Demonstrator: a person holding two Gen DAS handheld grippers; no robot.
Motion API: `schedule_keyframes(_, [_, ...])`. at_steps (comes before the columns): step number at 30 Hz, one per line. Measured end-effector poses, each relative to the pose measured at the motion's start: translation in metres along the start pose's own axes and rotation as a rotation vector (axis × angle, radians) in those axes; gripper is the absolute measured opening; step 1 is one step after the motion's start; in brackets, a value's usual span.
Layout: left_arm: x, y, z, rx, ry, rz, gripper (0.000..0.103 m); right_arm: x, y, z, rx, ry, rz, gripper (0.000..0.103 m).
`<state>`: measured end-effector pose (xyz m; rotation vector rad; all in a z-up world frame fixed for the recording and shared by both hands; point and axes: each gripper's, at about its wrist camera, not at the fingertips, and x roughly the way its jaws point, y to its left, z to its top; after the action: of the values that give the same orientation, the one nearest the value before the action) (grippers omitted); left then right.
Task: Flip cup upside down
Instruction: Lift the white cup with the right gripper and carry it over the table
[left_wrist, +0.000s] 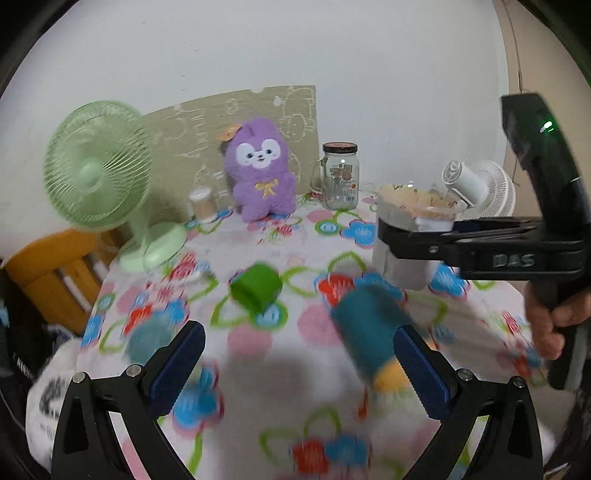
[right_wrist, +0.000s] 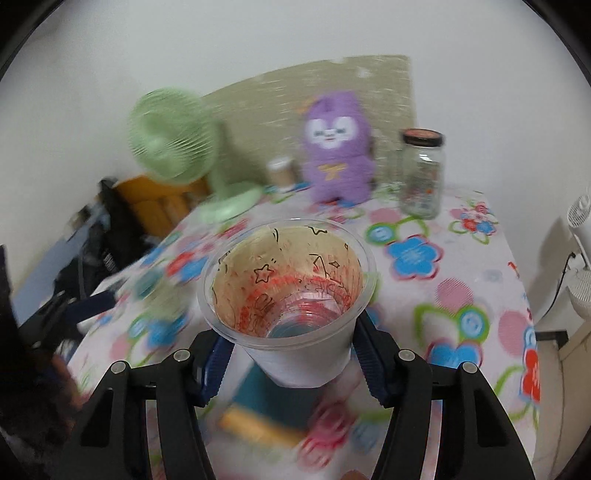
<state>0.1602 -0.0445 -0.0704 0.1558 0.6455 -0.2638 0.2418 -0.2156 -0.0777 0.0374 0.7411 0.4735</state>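
Note:
A clear plastic cup (right_wrist: 288, 291) with a paper sleeve stands upright, mouth up, between my right gripper's (right_wrist: 291, 358) fingers, which are shut on its lower half. It is held above the flowered tablecloth (right_wrist: 461, 280). In the left wrist view the same cup (left_wrist: 413, 236) shows at the right, clamped by the right gripper (left_wrist: 406, 240). My left gripper (left_wrist: 299, 358) is open and empty, low over the table's near side.
A teal cylinder with a yellow end (left_wrist: 369, 332) lies under the cup. A green block (left_wrist: 256, 288) sits mid-table. At the back stand a green fan (left_wrist: 99, 166), a small cup (left_wrist: 202, 205), a purple plush (left_wrist: 260, 170) and a glass jar (left_wrist: 340, 175). A white fan (left_wrist: 480, 188) is at right.

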Motion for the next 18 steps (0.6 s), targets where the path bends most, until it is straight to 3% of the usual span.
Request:
schedule_keyframes(8, [-0.07, 0.007, -0.083, -0.103, 0.013, 0.02, 0.103, -0.038, 0.083, -0.066, -0.1, 0.187, 0.103, 0.065])
schedule_keyframes(18, [-0.105, -0.006, -0.144, -0.162, 0.017, 0.04, 0.103, -0.044, 0.11, -0.113, -0.067, 0.458, 0.124, 0.065])
